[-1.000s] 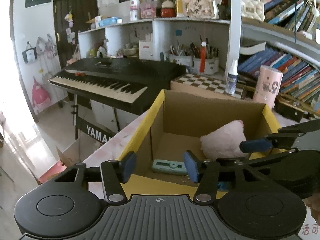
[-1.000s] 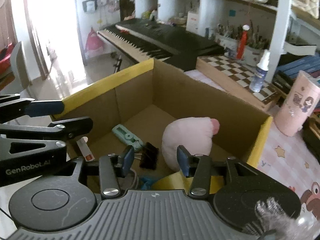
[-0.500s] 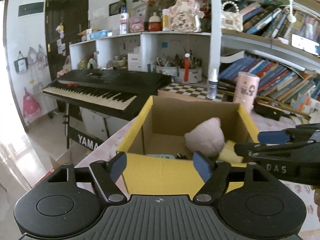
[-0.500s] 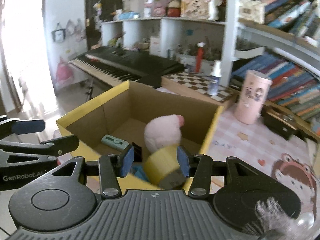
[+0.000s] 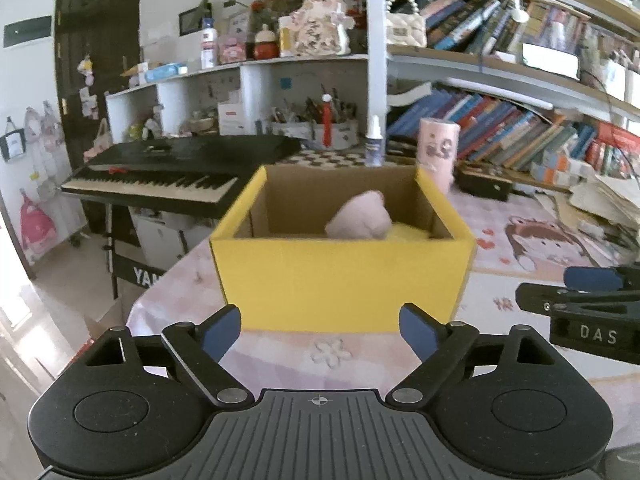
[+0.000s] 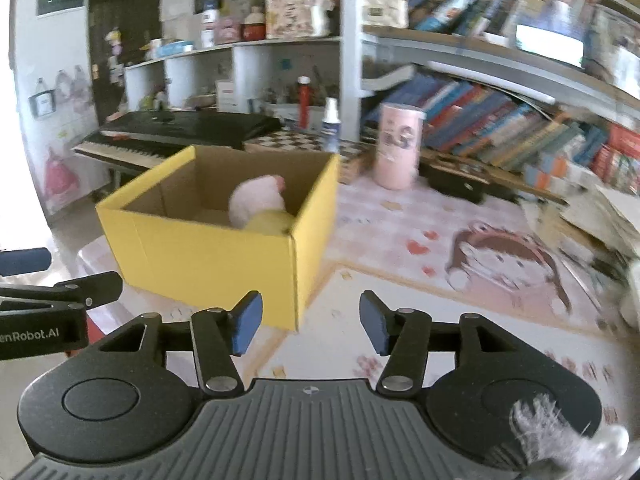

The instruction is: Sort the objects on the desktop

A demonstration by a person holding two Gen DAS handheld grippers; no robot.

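Both grippers clear of the yellow box (image 5: 340,280) on the desk (image 6: 400,320) — left gripper (image 5: 320,328) fingers wide, just opened further, empty; right gripper (image 6: 310,328) half-open, empty. Pink plush (image 6: 258,198) sits inside; box dead ahead of left, ahead-left of right.

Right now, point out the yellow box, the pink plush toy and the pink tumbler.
yellow box (image 5: 340,284): left wrist view, near outer wall.
pink plush toy (image 6: 258,198): right wrist view, rounded top inside the box.
pink tumbler (image 6: 398,148): right wrist view, printed side.
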